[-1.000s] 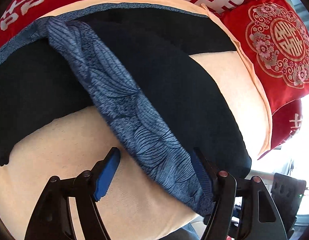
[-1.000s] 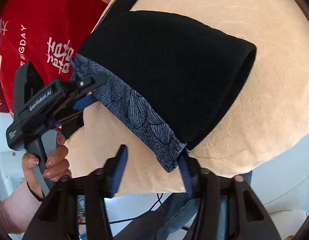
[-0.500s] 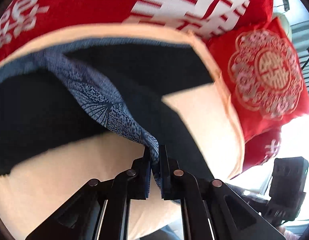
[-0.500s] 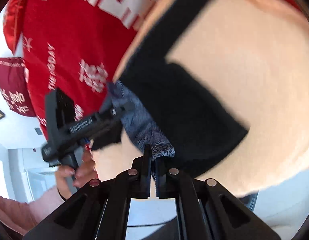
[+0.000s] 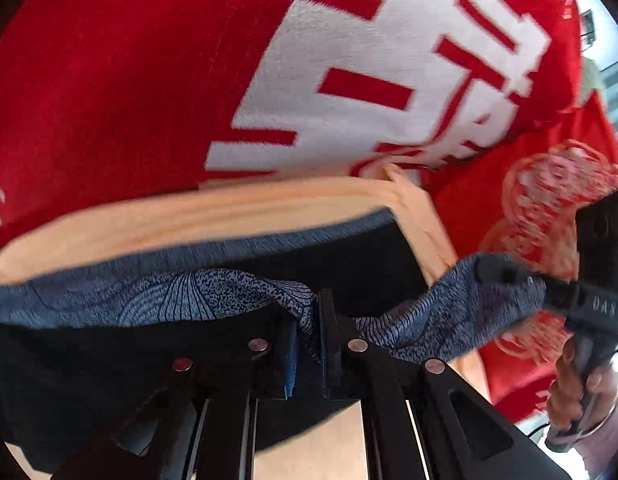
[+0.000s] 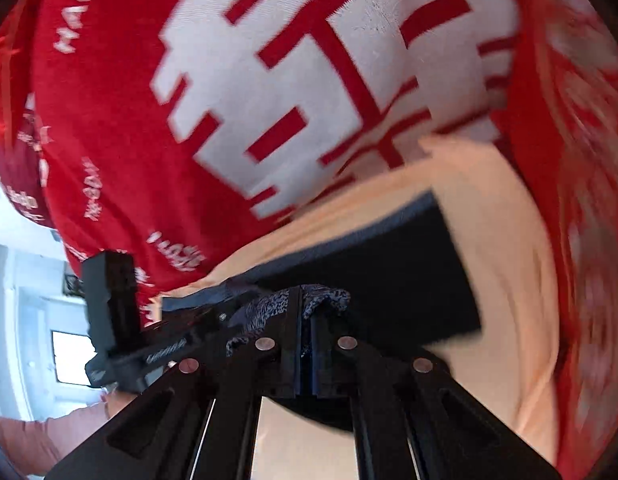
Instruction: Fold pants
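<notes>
A peach cushion (image 5: 237,208) lies under a big red blanket with white characters (image 5: 349,80); right of the cushion sits a red embroidered pillow (image 5: 541,216), touching its edge

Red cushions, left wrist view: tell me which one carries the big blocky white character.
The large red cushion filling the top of the view, behind the peach cover. The smaller cushion at right shows only a pale round floral emblem.

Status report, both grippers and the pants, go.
Left gripper shut on the pants' patterned band. Right gripper shut on the same band. Pants lifted over the peach cushion. Nothing in the way.
</notes>
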